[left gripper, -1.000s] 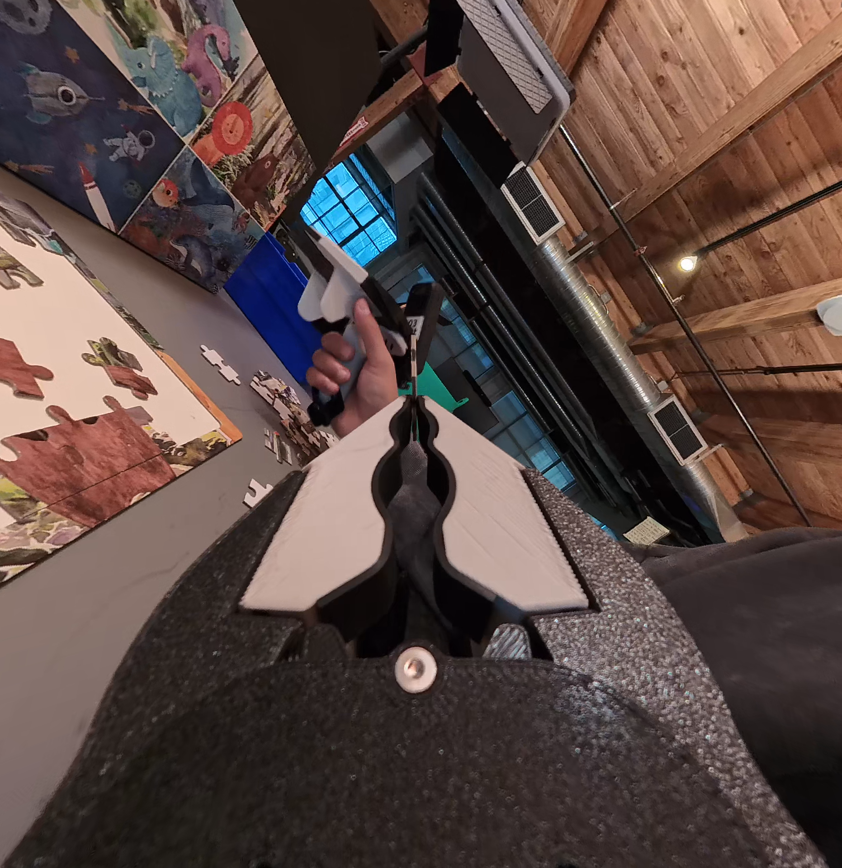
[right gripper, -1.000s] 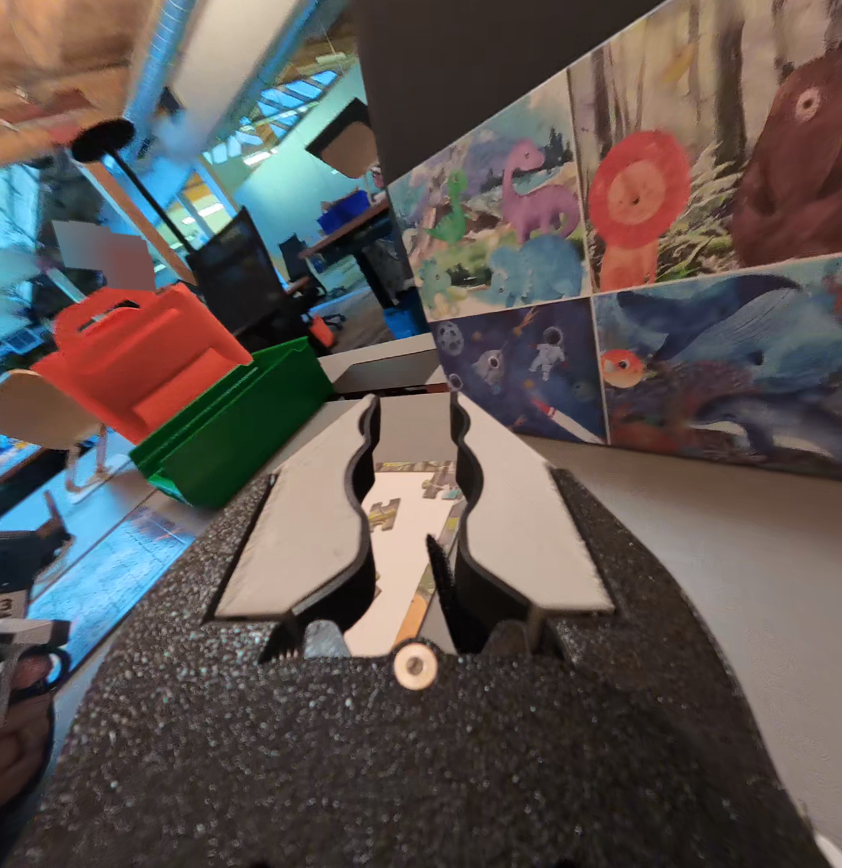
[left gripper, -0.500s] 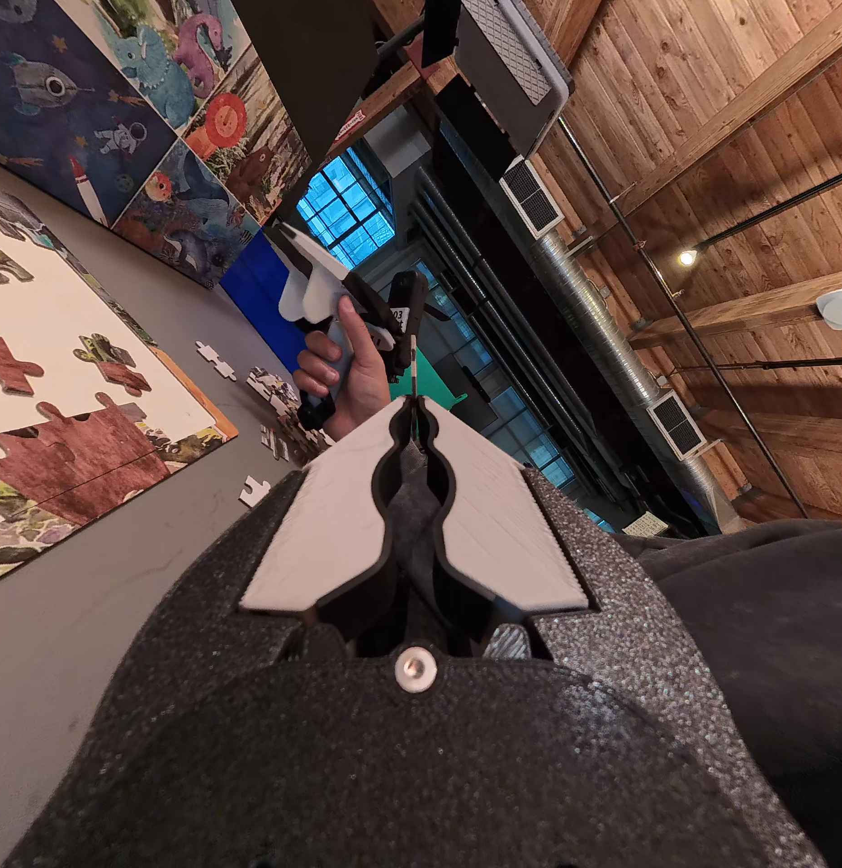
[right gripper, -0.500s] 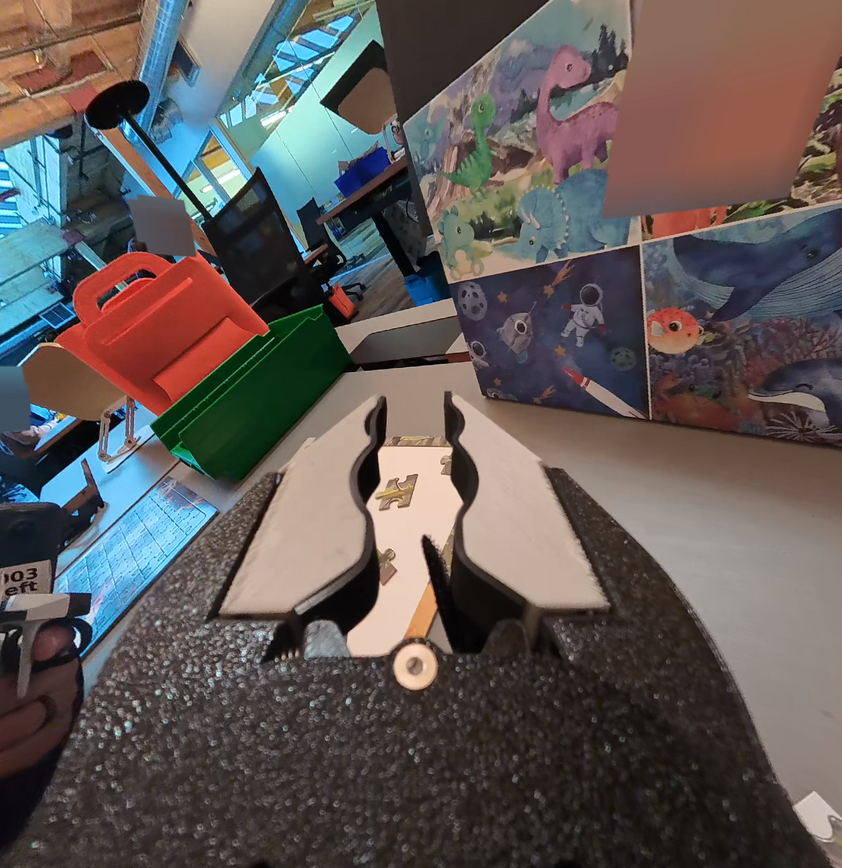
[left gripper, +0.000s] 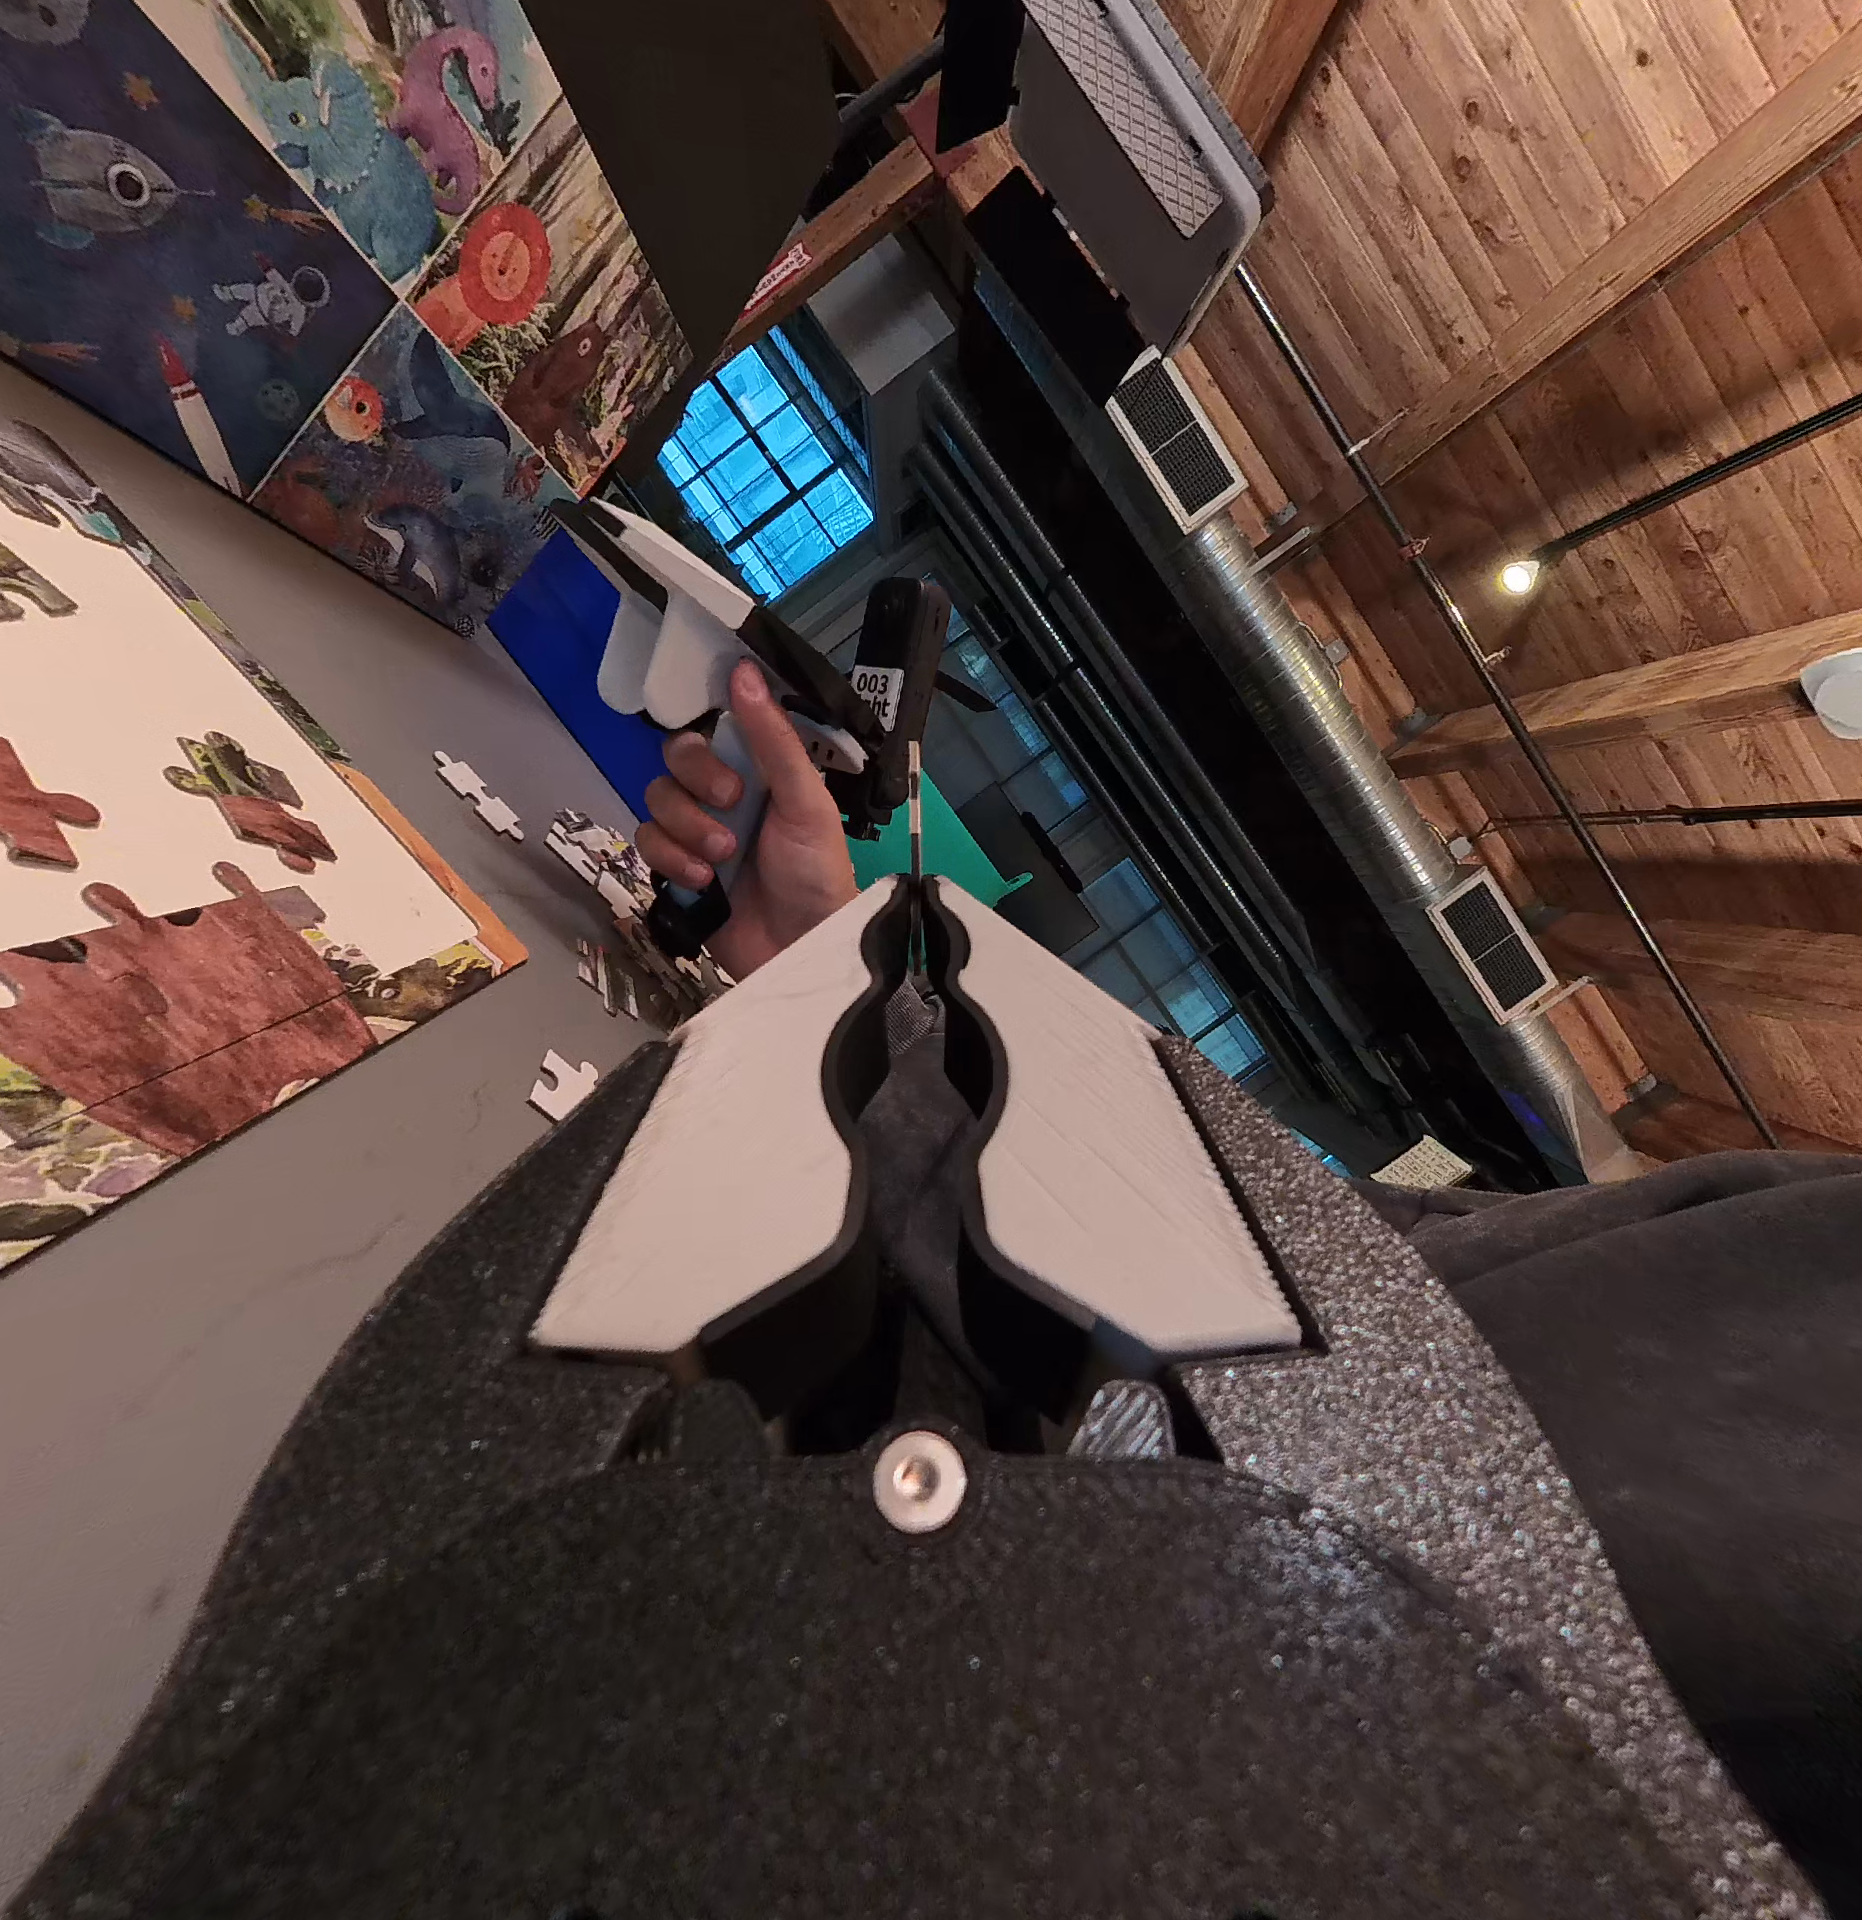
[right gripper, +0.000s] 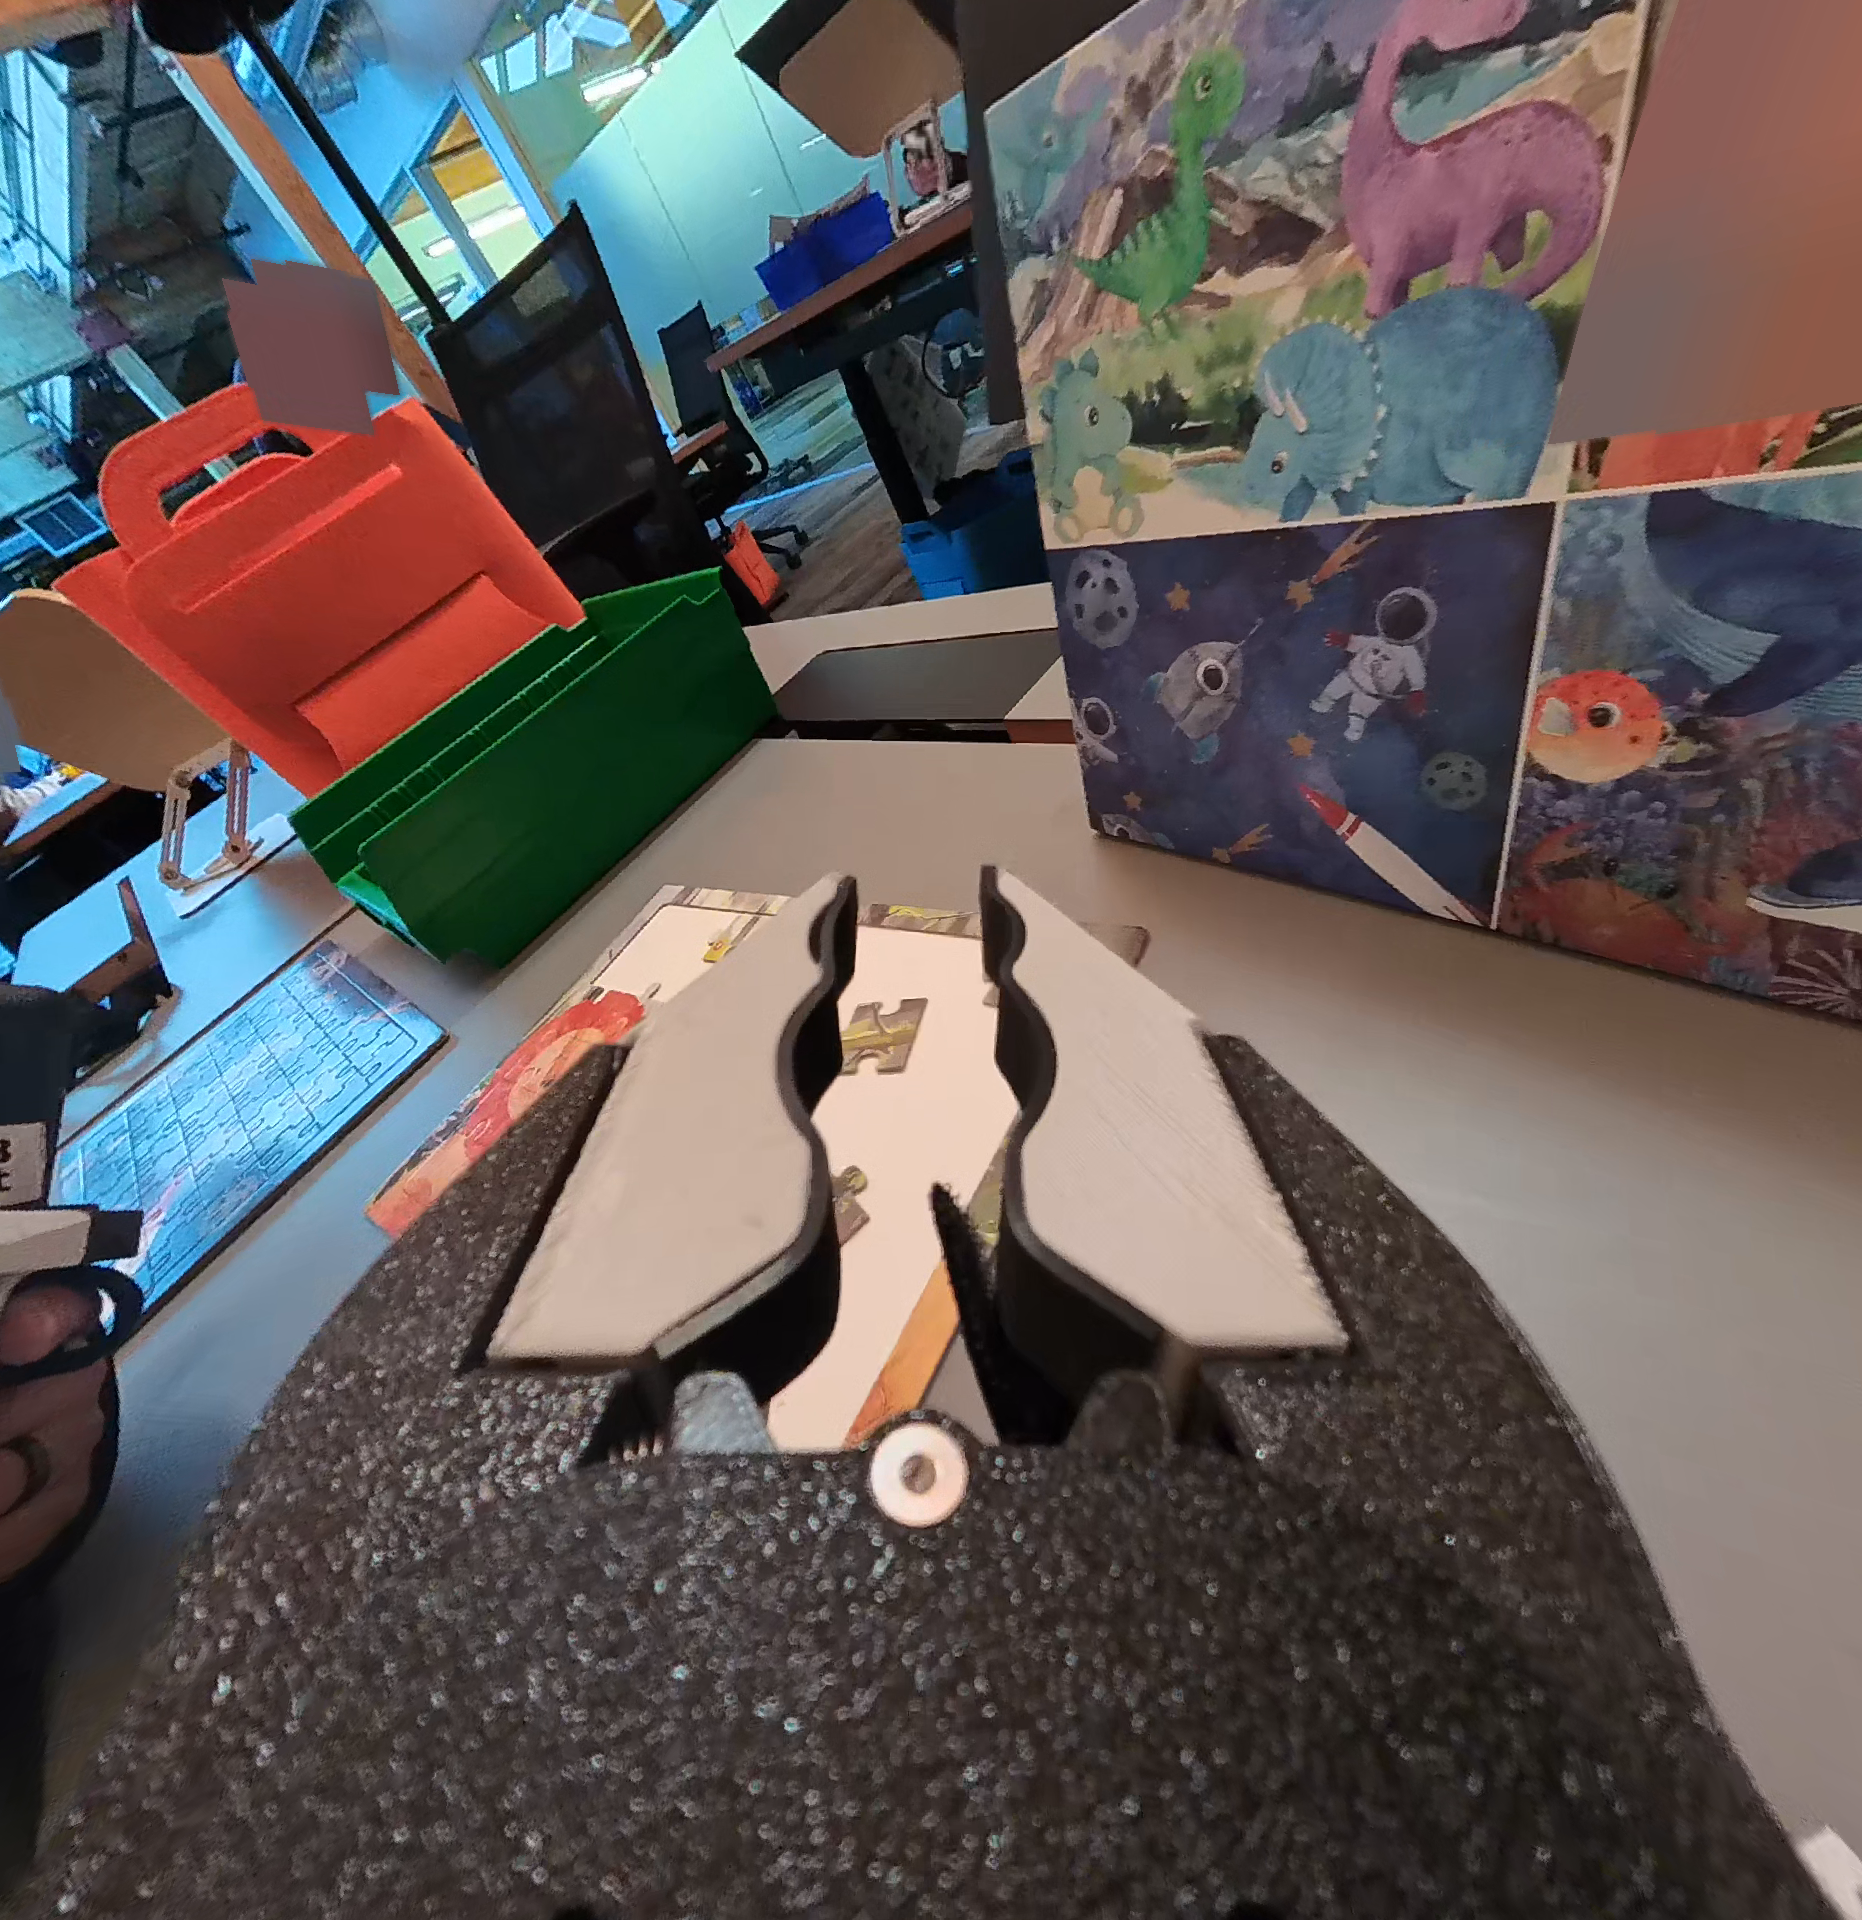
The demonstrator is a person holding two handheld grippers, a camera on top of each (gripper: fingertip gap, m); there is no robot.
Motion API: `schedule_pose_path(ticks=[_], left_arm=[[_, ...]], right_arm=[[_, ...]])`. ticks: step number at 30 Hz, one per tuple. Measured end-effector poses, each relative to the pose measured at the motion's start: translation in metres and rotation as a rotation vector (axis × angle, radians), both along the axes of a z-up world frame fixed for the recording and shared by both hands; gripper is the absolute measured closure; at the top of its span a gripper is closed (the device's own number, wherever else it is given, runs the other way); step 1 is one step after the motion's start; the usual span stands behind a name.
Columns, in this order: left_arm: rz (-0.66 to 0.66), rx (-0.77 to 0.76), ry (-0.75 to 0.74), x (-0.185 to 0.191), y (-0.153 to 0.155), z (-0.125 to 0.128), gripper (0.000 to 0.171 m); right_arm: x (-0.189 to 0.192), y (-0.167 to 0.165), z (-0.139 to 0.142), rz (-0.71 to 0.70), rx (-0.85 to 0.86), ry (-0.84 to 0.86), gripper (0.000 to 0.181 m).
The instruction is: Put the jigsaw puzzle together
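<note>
The puzzle board [left gripper: 179, 665] lies on the grey table, white inside, with brown and green pieces joined along its near edge and a few single pieces on it. My left gripper [left gripper: 912, 885] is shut on a thin puzzle piece [left gripper: 913, 800] seen edge-on, held up in the air to the right of the board. My right gripper [right gripper: 916, 894] is open and empty above the board [right gripper: 906, 1143], over a loose piece [right gripper: 885, 1034]. It also shows in the left wrist view [left gripper: 579, 525], held by a hand. Loose pieces [left gripper: 615, 862] lie on the table beside the board.
The picture-covered puzzle box [right gripper: 1426, 623] stands upright behind the board. A green bin [right gripper: 553, 769] with an orange carrier [right gripper: 314, 603] sits at the back left. Another flat puzzle sheet [right gripper: 241, 1101] lies left of the board. A blue bin [left gripper: 553, 634] stands beyond the loose pieces. My right fingertips sit around 25 cm from my left ones.
My right gripper has tipped downward toward the board, still open; more of the board shows between its fingers. My left gripper keeps hold of the piece and has barely moved.
</note>
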State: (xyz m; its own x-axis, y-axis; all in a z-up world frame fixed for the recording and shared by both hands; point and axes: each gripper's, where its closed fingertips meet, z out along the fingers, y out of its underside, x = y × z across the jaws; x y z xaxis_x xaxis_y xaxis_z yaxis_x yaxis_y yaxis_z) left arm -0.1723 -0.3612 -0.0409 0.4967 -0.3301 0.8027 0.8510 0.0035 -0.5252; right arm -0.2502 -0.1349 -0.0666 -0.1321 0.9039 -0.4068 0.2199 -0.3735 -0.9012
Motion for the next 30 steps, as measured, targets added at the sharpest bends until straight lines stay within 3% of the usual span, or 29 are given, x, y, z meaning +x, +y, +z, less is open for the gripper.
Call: schedule_pose_path(ticks=[11,30], left_arm=[[-0.001,0.001,-0.006,-0.0003,0.0,-0.0002,0.171],[-0.002,0.006,-0.01,-0.0009,-0.0006,0.0004,0.171]], right_arm=[[0.0022,0.0018,0.0063,0.016,-0.084,0.04,0.158],[0.0006,-0.0032,0.0012,0.026,-0.051,0.015,0.158]])
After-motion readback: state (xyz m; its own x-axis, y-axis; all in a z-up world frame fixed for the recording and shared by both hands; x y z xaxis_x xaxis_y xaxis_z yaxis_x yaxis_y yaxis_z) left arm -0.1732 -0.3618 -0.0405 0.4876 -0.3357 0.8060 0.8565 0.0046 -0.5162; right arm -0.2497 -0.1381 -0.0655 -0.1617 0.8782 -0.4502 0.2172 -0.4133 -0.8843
